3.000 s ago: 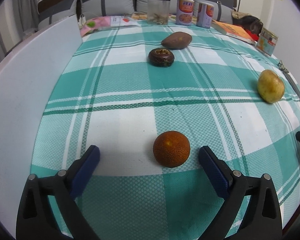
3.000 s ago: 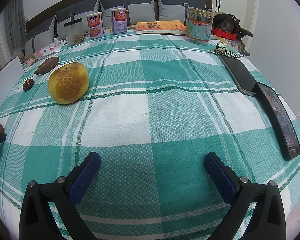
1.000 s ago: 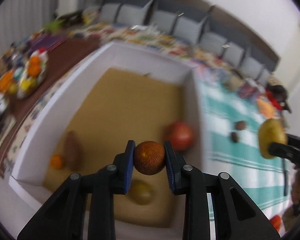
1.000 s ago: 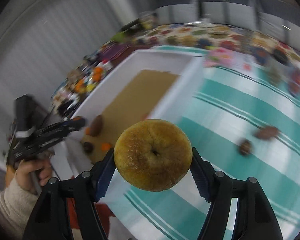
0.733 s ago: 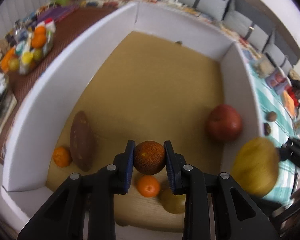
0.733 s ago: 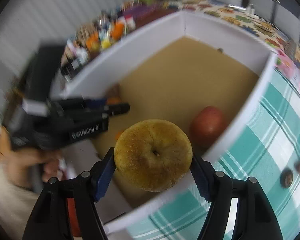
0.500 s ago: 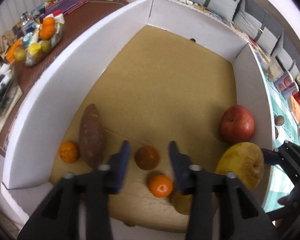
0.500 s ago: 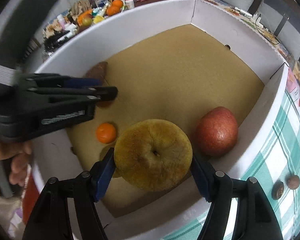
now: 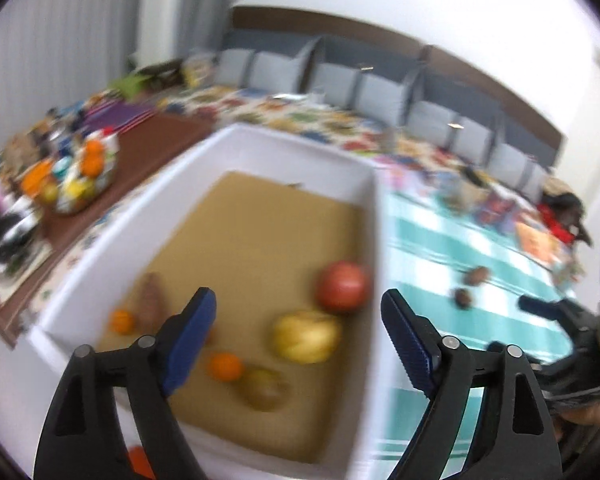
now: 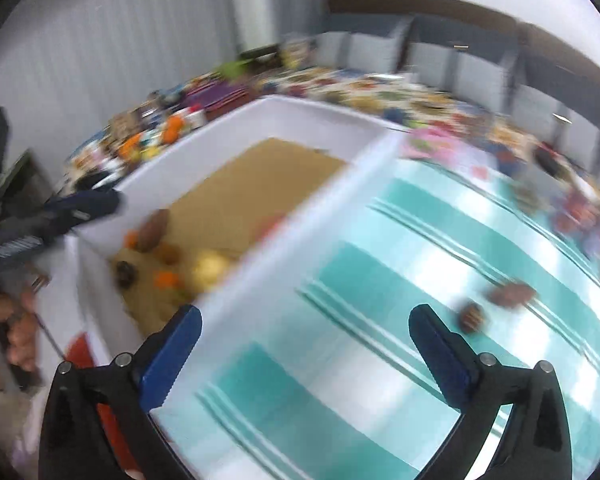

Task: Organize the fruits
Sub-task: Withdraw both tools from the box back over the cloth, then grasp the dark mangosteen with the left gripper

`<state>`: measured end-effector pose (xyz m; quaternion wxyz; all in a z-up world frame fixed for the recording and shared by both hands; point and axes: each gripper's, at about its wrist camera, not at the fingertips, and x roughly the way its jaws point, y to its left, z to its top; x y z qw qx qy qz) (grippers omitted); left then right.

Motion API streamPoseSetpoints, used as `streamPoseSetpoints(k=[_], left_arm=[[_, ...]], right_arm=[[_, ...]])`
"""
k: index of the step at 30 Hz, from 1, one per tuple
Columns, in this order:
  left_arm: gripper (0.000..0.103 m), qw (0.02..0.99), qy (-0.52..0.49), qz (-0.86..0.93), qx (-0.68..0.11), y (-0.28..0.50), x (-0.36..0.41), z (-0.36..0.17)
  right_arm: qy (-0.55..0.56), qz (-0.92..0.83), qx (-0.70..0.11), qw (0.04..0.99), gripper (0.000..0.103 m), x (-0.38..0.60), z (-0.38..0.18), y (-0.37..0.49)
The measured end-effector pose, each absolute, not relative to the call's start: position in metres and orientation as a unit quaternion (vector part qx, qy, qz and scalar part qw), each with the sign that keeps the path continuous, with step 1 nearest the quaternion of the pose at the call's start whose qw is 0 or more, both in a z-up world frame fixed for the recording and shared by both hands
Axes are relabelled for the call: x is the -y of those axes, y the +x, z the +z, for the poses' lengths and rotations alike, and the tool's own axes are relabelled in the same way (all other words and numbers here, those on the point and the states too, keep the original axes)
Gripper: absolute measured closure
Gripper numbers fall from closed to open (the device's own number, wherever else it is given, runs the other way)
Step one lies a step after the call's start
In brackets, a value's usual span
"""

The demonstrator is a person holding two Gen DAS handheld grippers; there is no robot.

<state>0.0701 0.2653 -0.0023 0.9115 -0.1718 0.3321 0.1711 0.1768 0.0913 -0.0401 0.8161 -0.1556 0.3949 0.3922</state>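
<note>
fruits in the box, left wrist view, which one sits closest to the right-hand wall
The red apple. It sits right by the box's right wall, while the yellow fruit and small orange lie further in.

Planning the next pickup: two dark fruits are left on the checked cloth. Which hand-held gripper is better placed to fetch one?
Probably the right hand-held gripper. It is empty, jaws opening, over the cloth, with the round dark fruit just past its fingertip. The left hand-held gripper, also empty and opening, faces the white box.

left gripper (image 9: 298,336): jaws opening, nothing between them
white box (image 9: 374,240): frame centre, holds fruits
yellow fruit (image 9: 306,336): beside red apple (image 9: 343,286)
</note>
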Motion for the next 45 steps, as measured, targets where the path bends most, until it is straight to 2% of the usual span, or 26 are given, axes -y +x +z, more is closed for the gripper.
streamPoseSetpoints(k=[7, 12, 18, 26, 31, 37, 41, 45], left_arm=[[0.013, 0.93, -0.128, 0.033, -0.342, 0.104, -0.145, -0.007], [0.013, 0.917, -0.075, -0.02, -0.391, 0.132, -0.067, -0.06], [0.013, 0.902, -0.048, -0.021, -0.429, 0.162, -0.03, -0.127], [0.011, 0.894, -0.004, 0.002, -0.448, 0.179, -0.021, -0.167], [0.006, 0.892, -0.01, 0.008, -0.451, 0.18, -0.022, -0.169], [0.005, 0.887, -0.013, -0.006, -0.462, 0.187, -0.024, -0.166], [0.005, 0.9, -0.037, -0.009, -0.434, 0.224, -0.042, -0.145], [0.006, 0.894, -0.067, 0.003, -0.443, 0.283, -0.06, -0.141]], right_arm=[[-0.131, 0.229, -0.422, 0.867, 0.0, 0.078, -0.115, 0.193], [-0.09, 0.121, -0.445, 0.883, 0.0, 0.172, -0.154, 0.196], [-0.048, 0.083, -0.444, 0.891, 0.0, 0.21, -0.17, 0.199], [-0.048, 0.085, -0.444, 0.89, 0.0, 0.209, -0.18, 0.195], [-0.053, 0.081, -0.444, 0.891, 0.0, 0.208, -0.181, 0.195], [-0.053, 0.082, -0.444, 0.891, 0.0, 0.208, -0.181, 0.195], [-0.053, 0.081, -0.444, 0.891, 0.0, 0.207, -0.181, 0.195], [-0.052, 0.082, -0.444, 0.891, 0.0, 0.207, -0.181, 0.195]])
